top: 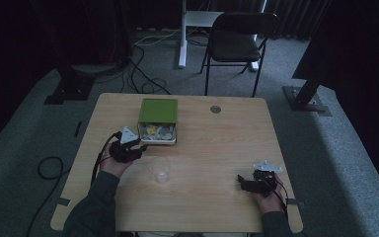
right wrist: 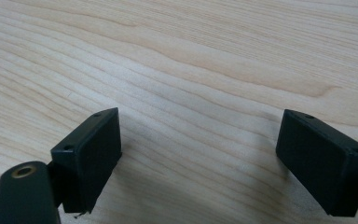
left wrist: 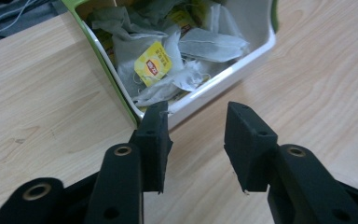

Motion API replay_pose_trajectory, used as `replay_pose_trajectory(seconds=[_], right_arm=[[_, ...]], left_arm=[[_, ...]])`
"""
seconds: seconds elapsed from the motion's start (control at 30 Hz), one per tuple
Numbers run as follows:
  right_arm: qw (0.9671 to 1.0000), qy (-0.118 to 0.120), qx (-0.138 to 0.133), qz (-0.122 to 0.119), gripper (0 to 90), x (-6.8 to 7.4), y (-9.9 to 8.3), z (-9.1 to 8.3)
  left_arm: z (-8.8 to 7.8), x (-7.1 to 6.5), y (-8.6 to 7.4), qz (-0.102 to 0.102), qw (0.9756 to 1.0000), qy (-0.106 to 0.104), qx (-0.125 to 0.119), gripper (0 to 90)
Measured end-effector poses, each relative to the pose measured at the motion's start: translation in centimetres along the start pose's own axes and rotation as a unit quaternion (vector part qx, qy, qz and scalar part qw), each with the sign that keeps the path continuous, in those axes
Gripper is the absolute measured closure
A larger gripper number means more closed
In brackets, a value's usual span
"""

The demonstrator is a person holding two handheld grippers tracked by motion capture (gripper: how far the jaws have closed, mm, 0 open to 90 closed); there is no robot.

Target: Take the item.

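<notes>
A green box (top: 158, 110) stands at the table's middle back, its white drawer (top: 157, 138) pulled out toward me and full of tea bags. In the left gripper view the drawer's white rim (left wrist: 223, 77) lies just beyond my jaws, with several tea bags, one with a yellow tag (left wrist: 154, 65). My left gripper (top: 137, 146) (left wrist: 196, 128) is open at the drawer's near left corner, nothing between its jaws. A clear plastic cup (top: 160, 171) stands upright in front of the box. My right gripper (top: 244, 182) (right wrist: 200, 144) rests wide open over bare wood near the front right.
The wooden table (top: 217, 148) has a round cable hole (top: 215, 109) at its back. A black folding chair (top: 237, 42) stands behind the table on grey carpet, with cables (top: 143, 74) and stand bases on the floor. The person's sleeves enter from the bottom.
</notes>
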State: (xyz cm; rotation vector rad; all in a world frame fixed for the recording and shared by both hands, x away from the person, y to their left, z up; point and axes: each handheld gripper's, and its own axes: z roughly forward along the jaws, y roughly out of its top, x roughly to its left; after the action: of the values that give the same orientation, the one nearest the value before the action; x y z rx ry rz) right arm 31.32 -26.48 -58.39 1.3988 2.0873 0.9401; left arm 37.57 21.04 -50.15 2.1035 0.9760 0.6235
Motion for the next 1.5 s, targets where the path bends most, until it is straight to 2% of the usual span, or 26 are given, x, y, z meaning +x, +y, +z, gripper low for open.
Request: replay_pose_trajectory(seconds=[0.27,0.4,0.47,0.6,0.83,1.27,1.5], right_arm=[[1.0000,0.000,0.000,0.000,13.5,0.0,0.0,0.0],[1.0000,0.000,0.000,0.000,13.5,0.0,0.0,0.0],[1.0000,0.000,0.000,0.000,13.5,0.0,0.0,0.0],[1.0000,0.000,0.000,0.000,13.5,0.0,0.0,0.0],[1.0000,0.000,0.000,0.000,13.5,0.0,0.0,0.0],[1.0000,0.000,0.000,0.000,13.5,0.0,0.0,0.0],[1.0000,0.000,0.000,0.000,13.5,0.0,0.0,0.0]], left_arm=[[1.5,0.2,1.1,-0.010,0.9999,0.000,-0.004,60.4],[2.2,0.0,1.3,-0.006,1.0000,-0.001,-0.001,59.5],[2.5,-0.1,1.4,-0.003,1.0000,-0.001,0.002,59.5],[3.1,0.2,1.3,-0.013,0.9999,-0.001,0.002,57.2],[3.9,0.3,1.0,-0.017,0.9998,-0.005,0.012,55.3],[3.9,0.5,1.0,-0.025,0.9994,-0.019,0.017,55.0],[3.6,0.2,0.9,-0.017,0.9994,-0.020,0.024,54.7]])
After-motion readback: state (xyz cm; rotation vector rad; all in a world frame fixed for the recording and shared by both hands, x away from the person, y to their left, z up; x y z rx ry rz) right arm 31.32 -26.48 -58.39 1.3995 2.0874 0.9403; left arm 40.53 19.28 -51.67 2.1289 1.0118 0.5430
